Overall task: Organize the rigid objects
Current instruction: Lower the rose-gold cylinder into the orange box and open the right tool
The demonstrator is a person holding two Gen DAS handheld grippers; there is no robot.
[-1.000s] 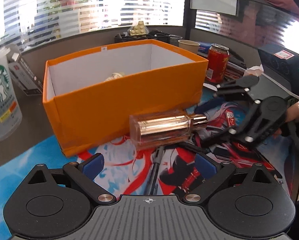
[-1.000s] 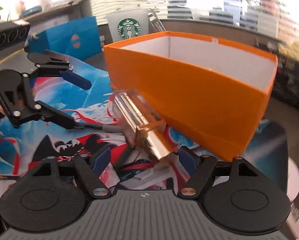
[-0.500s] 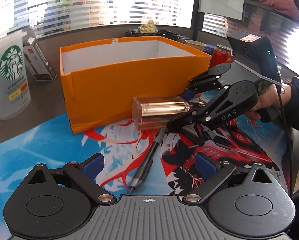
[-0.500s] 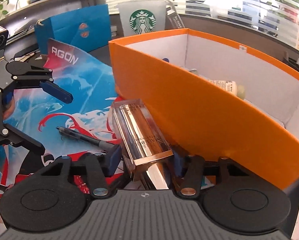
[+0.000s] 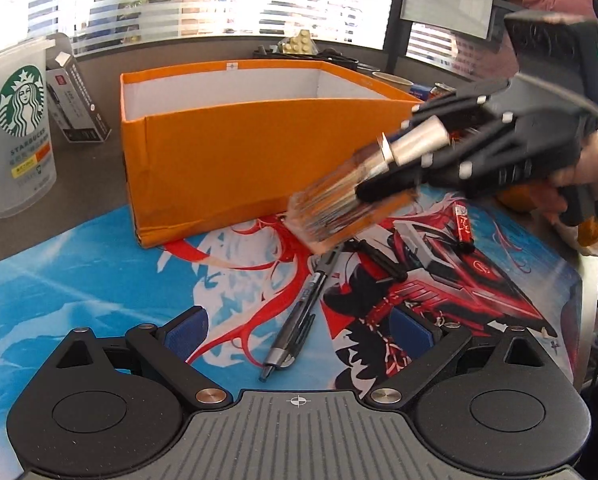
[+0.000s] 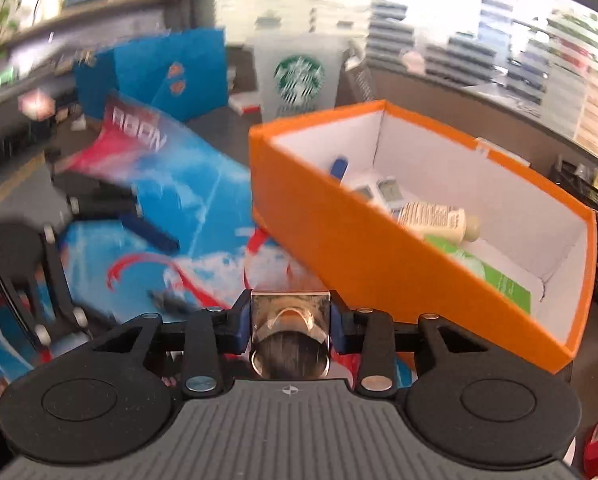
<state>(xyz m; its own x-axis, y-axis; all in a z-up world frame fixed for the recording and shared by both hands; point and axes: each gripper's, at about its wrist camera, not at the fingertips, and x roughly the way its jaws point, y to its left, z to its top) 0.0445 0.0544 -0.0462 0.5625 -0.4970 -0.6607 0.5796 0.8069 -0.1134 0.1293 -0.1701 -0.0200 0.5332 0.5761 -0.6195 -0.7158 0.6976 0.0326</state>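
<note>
Your right gripper (image 6: 291, 322) is clamped on the perfume bottle (image 5: 351, 204) and holds it tilted off the printed mat (image 5: 79, 280), just beside the near wall of the orange box (image 5: 259, 152); that wall stands between the bottle and the box interior. The box is open on top, but its floor already carries a cream bottle (image 6: 439, 218), a green packet (image 6: 495, 276) and small devices (image 6: 379, 192), leaving bare white floor toward the far right corner. A pen (image 5: 299, 320) lies on the mat between your spread left gripper (image 5: 299, 332) and the box. A Starbucks cup (image 5: 17, 128) stands well left of the box
</note>
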